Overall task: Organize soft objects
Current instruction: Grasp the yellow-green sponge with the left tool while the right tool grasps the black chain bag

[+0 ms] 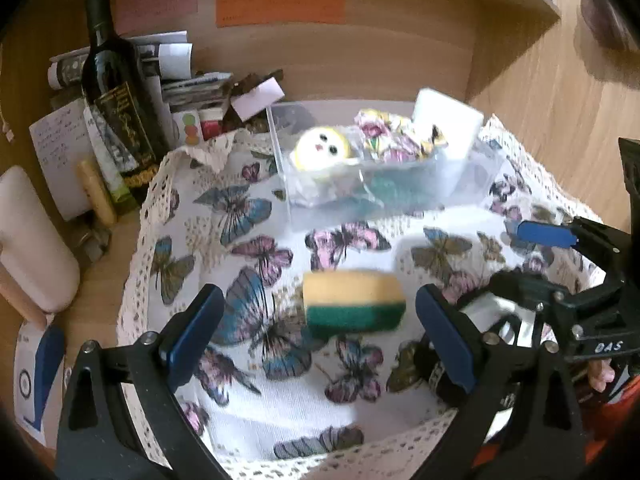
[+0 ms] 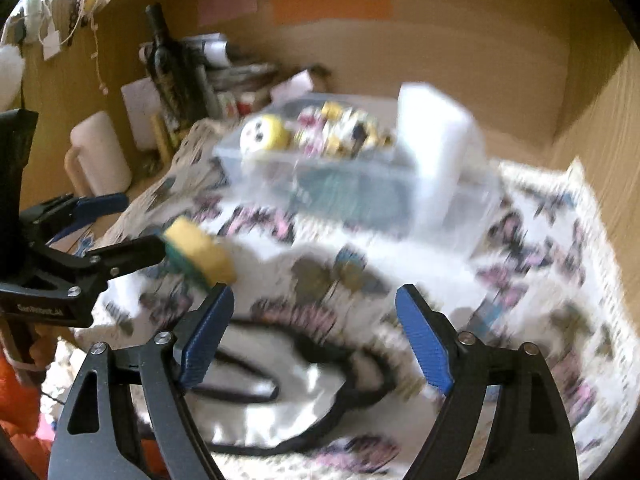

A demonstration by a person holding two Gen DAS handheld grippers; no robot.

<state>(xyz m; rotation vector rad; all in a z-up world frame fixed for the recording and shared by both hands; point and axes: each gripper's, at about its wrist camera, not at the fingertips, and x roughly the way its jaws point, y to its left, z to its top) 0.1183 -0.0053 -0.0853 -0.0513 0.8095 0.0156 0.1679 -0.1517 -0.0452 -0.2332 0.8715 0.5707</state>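
Note:
A yellow and green sponge lies on the butterfly cloth between the wide-open fingers of my left gripper; the pads do not touch it. It also shows in the right wrist view, beside the left gripper's fingers. My right gripper is open and empty above a black and white soft item on the cloth. It also shows in the left wrist view. A clear plastic bin at the back holds a yellow plush face, a floral cloth and a white foam block.
A dark wine bottle, papers and boxes, and a white cylinder stand at the left on the wooden desk. Wooden walls close the back and right. The right wrist view is blurred.

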